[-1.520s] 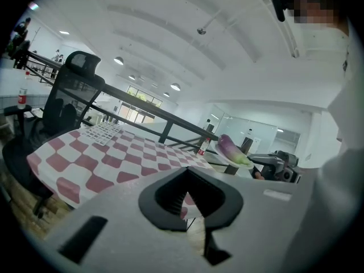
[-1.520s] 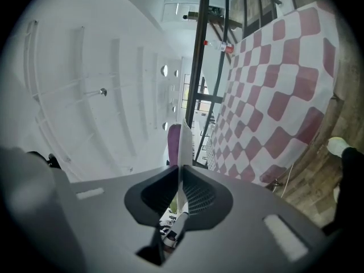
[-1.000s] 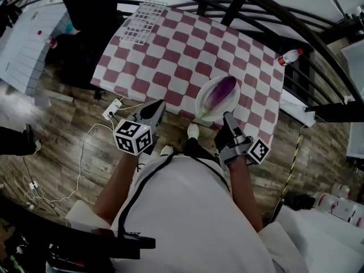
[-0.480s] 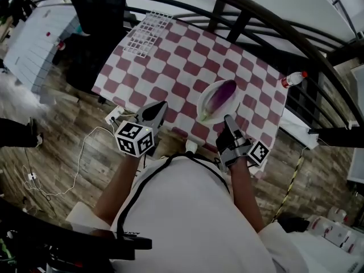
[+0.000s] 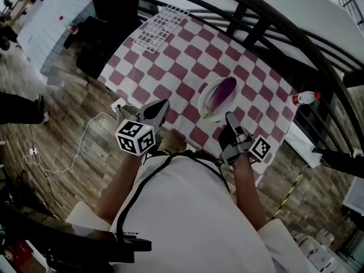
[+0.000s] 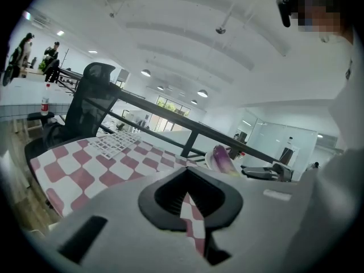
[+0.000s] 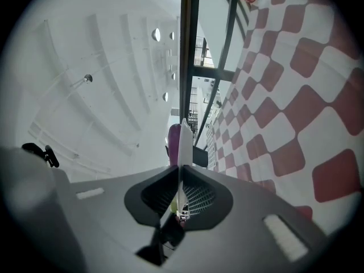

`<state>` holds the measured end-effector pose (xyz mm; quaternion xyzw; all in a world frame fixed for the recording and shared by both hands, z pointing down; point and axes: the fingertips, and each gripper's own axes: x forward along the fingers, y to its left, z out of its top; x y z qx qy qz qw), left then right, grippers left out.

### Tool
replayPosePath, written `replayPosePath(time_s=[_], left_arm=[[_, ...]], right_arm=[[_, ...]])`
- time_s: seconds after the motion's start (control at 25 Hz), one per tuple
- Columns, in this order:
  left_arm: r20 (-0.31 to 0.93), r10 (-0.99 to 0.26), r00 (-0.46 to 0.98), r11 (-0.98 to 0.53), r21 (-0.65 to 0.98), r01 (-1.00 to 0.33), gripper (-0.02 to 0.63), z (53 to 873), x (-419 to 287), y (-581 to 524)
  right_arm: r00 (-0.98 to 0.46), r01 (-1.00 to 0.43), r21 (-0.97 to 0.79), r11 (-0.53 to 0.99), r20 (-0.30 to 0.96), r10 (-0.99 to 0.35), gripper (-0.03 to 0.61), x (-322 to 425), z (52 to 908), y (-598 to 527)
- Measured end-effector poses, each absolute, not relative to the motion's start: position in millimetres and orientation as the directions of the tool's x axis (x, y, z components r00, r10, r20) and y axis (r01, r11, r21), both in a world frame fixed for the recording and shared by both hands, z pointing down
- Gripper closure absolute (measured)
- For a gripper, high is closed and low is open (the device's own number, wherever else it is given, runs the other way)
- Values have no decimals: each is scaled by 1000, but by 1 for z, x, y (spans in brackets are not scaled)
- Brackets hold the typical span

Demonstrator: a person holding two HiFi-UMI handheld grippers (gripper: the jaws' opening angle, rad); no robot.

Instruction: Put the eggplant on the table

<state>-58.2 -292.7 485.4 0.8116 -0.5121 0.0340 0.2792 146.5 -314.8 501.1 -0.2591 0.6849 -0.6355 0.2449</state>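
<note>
While the person stands at the near edge of the red-and-white checked tabletop [image 5: 170, 61], both grippers reach over it.

Far left is the wood-plank floor [image 5: 74, 147] with a white power strip [image 5: 118, 104] and its cable. A black mesh office chair [image 6: 91, 90] stands at the tabletop's far left corner. A white plastic grid rack [image 5: 162, 24] lies flat on the far left part of the cloth.

The left gripper [image 5: 161, 104] sits just over the near edge. Its jaws are together with nothing between them; the left gripper view shows only checked cloth through the slit. It is apart from the plate.

To its right, a white round plate [image 5: 203, 95] sits near the near edge. The purple eggplant [image 5: 223, 91] lies in it on a diagonal, pale green stem end toward the person, so the eggplant is in the plate, not on the cloth.

The right gripper [image 5: 228, 117] has its jaws closed on the plate's near rim. In the right gripper view the rim runs edge-on as a thin white line between the jaws, with purple behind it. I cannot tell whether the plate rests on the cloth or is lifted.

Far right, a clear plastic bottle with a red cap [image 5: 306, 98] lies past the tabletop's right edge. Black metal rails [image 5: 273, 21] curve along the far side.
</note>
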Motion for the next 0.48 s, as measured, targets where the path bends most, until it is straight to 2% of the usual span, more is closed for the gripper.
replayPosePath(time_s=[0.48], left_arm=[[371,-818,439,-298,380,-876,607,499,-40,-312]], right_arm=[[-806,-28,-999,25,8,-592,546,140,537,-356]])
